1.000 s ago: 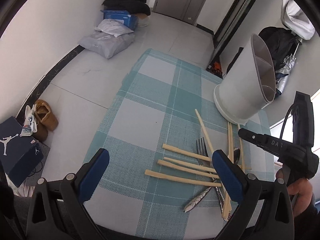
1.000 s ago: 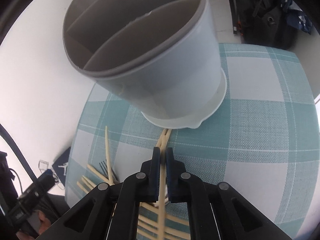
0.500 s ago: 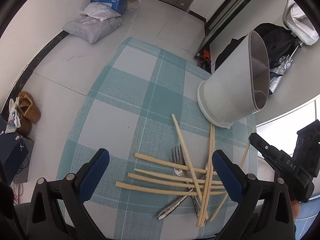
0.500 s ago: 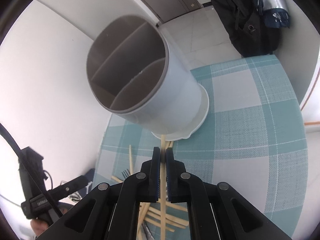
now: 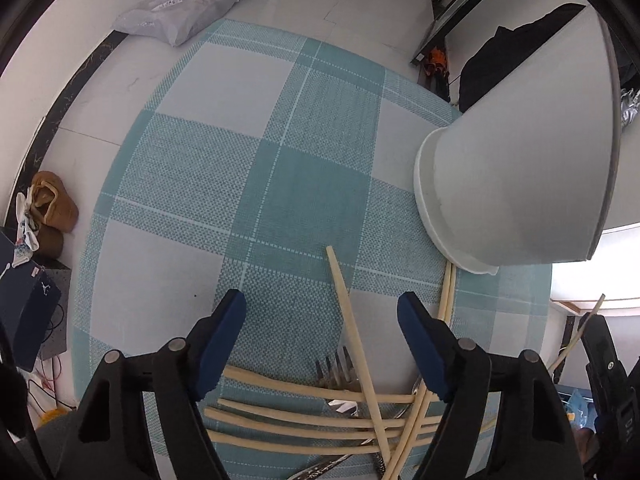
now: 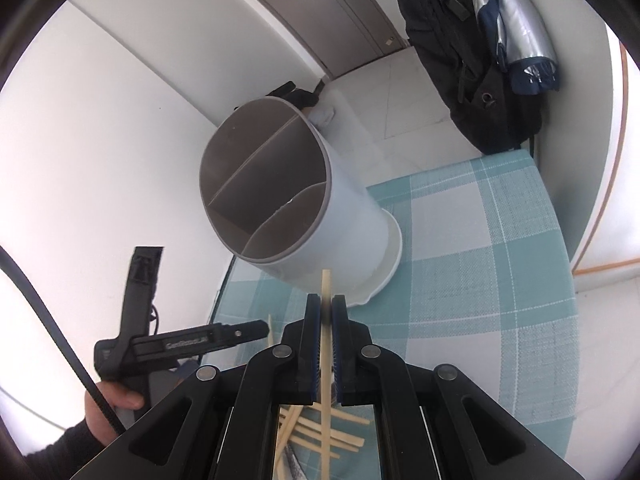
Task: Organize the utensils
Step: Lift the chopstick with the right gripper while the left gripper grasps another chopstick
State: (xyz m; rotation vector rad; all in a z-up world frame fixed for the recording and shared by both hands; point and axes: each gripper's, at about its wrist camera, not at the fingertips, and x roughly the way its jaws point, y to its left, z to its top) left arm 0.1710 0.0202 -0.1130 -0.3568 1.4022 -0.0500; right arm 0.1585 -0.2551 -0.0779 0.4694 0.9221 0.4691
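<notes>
A white utensil holder (image 6: 288, 208) with grey inner dividers stands on a teal checked mat (image 5: 256, 184); it also shows in the left wrist view (image 5: 516, 184). My right gripper (image 6: 326, 312) is shut on a single wooden chopstick (image 6: 326, 284) and holds it raised in front of the holder's open top. My left gripper (image 5: 322, 312) is open and empty, low over a pile of wooden chopsticks (image 5: 304, 412) with a metal fork (image 5: 336, 368) lying among them. The right gripper with its chopstick (image 5: 580, 332) shows at the right edge of the left wrist view.
The mat covers a small table above a tiled floor. Shoes (image 5: 52, 208), a blue box (image 5: 28, 304) and white bags (image 5: 180, 16) lie on the floor. A black backpack and umbrella (image 6: 504, 56) stand beyond the table.
My right gripper has lifted the chopstick off the table and backed away from the holder. My left gripper has dropped lower and closer over the chopstick pile.
</notes>
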